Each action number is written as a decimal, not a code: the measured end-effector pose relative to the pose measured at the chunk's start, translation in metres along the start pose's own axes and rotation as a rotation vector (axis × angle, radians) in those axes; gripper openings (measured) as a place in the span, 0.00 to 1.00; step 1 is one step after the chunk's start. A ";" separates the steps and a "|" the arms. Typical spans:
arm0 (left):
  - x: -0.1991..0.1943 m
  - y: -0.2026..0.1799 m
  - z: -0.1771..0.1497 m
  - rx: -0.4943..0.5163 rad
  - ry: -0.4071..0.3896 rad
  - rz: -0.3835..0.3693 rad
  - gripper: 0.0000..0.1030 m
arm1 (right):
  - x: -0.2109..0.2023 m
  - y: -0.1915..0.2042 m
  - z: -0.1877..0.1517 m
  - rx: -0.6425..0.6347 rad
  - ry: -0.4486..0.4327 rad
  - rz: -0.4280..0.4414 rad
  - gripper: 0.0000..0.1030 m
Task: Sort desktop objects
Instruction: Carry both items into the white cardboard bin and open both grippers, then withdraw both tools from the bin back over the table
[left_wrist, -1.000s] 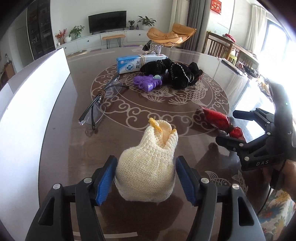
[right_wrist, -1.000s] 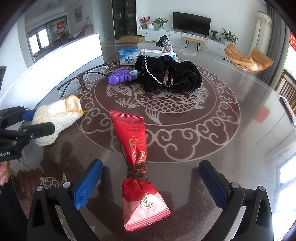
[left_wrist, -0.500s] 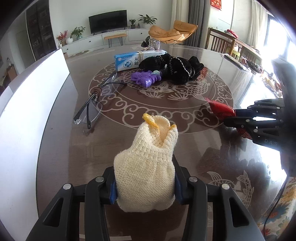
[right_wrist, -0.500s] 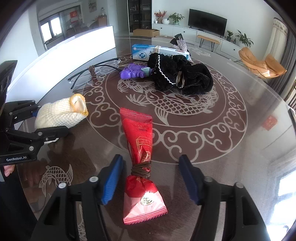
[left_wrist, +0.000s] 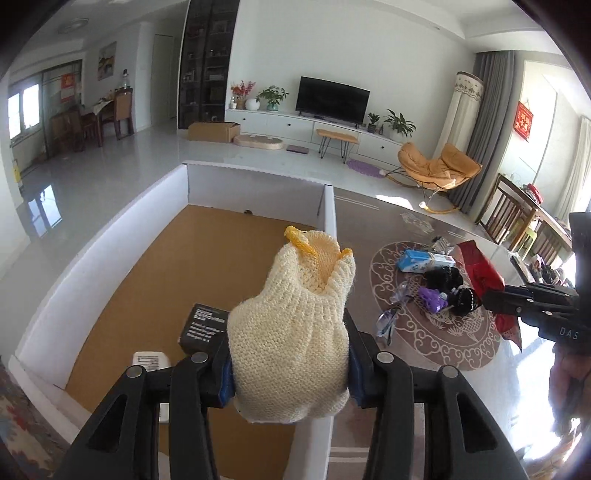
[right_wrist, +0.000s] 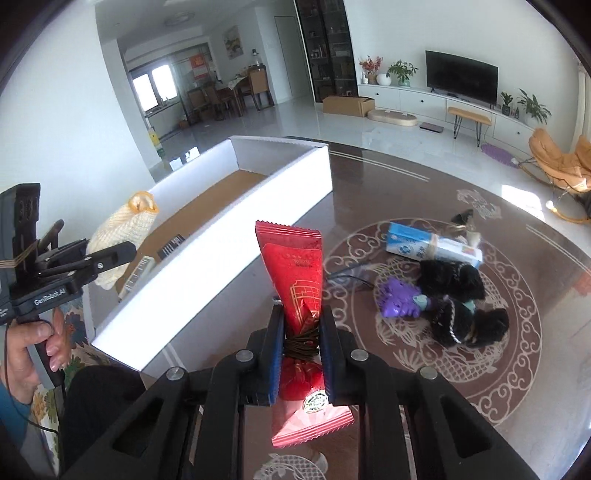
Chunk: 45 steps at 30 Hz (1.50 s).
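Observation:
My left gripper is shut on a cream knitted pouch with a yellow rim, held in the air over the white box with a brown floor. In the right wrist view the same pouch hangs above the box's near end. My right gripper is shut on the tied waist of a red foil packet, lifted off the table beside the box's long wall. The packet also shows at the right of the left wrist view.
In the box lie a black carton and a white item. On the round patterned table remain a blue-white toothpaste box, black fuzzy cloth, a purple toy and glasses. A hand grips the left handle.
Both grippers closed, the left on the knitted pouch and the right on the red packet. Both then rose and swung left, bringing the pouch over the box and the packet beside it.

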<state>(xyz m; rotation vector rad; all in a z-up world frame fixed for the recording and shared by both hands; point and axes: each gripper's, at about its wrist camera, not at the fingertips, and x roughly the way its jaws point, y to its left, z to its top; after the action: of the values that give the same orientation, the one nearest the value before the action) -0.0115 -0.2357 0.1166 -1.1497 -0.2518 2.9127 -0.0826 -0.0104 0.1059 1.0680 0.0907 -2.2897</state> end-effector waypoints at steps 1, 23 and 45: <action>0.003 0.024 0.003 -0.032 0.016 0.039 0.45 | 0.005 0.021 0.012 -0.011 -0.012 0.045 0.18; 0.011 0.038 -0.012 -0.146 0.043 0.071 0.62 | 0.080 0.134 0.018 -0.128 -0.062 0.135 0.97; 0.150 -0.244 -0.116 0.274 0.228 -0.031 1.00 | -0.015 -0.165 -0.180 0.250 0.089 -0.486 1.00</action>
<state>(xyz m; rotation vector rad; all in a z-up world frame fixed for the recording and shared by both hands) -0.0568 0.0309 -0.0321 -1.3930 0.1254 2.6478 -0.0443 0.1860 -0.0348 1.3994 0.1124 -2.7386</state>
